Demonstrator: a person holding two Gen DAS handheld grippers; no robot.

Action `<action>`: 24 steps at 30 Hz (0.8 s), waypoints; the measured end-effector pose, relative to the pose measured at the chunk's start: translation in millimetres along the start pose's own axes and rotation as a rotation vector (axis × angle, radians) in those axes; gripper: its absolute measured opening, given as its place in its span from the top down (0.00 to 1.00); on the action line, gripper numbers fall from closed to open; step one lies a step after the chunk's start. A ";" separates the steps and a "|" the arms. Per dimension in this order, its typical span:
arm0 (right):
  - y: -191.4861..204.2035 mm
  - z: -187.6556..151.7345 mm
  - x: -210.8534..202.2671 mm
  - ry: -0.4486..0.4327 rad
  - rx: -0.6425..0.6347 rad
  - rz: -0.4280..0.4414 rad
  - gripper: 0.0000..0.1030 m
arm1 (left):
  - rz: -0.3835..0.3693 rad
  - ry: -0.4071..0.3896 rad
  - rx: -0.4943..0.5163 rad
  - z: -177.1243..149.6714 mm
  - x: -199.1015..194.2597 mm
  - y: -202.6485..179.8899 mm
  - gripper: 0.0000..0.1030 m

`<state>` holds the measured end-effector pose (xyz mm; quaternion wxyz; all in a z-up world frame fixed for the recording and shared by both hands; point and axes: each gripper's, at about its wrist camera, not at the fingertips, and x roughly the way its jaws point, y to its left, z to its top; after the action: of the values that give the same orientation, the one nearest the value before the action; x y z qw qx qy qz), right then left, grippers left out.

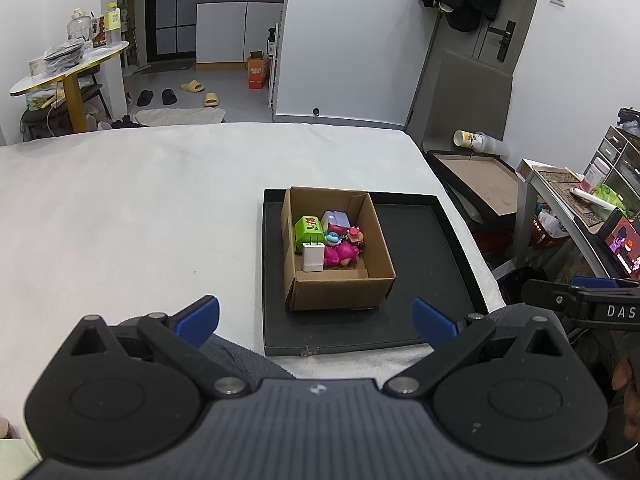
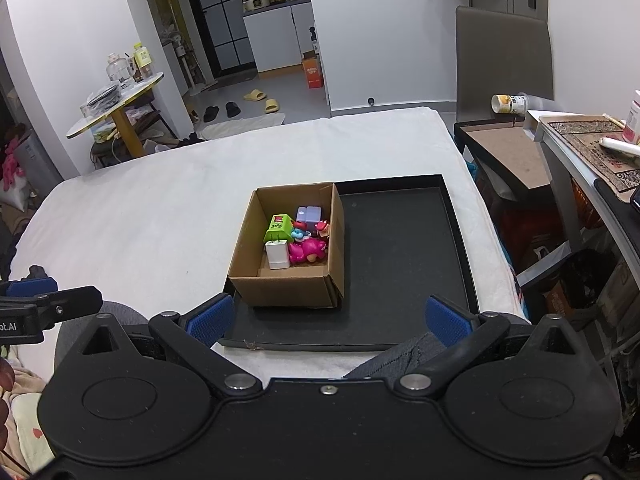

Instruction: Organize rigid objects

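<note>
An open cardboard box (image 1: 340, 288) (image 2: 288, 290) stands in the left part of a black tray (image 1: 424, 264) (image 2: 404, 260) on the white bed. Inside lie a white charger (image 1: 313, 257) (image 2: 277, 254), a green charger (image 1: 308, 230) (image 2: 279, 227), a lilac block (image 1: 336, 218) (image 2: 309, 213), a pink figure (image 1: 340, 254) (image 2: 308, 251) and small red and blue figures. My left gripper (image 1: 316, 322) is open and empty, just short of the tray's near edge. My right gripper (image 2: 328, 318) is open and empty over the tray's near edge.
The white bed (image 1: 140, 208) stretches left and far of the tray. A black-framed board (image 1: 480, 184) and a cluttered desk (image 2: 592, 148) stand to the right. A round side table (image 2: 116, 108) and slippers sit beyond the bed.
</note>
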<state>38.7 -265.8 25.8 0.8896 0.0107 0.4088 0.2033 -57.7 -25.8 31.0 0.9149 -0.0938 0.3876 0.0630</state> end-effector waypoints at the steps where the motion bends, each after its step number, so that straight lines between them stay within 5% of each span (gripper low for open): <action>1: -0.1 0.0 0.0 0.000 0.000 0.000 0.00 | 0.001 0.000 0.001 0.0 0.0 -0.1 0.01; 24: -2.3 0.8 -1.1 -0.003 -0.003 0.002 0.00 | 0.006 -0.005 0.007 -0.2 -0.1 -2.7 0.01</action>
<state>39.4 -268.2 26.8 0.8900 0.0101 0.4073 0.2047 -57.4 -28.4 31.2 0.9159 -0.0892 0.3859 0.0648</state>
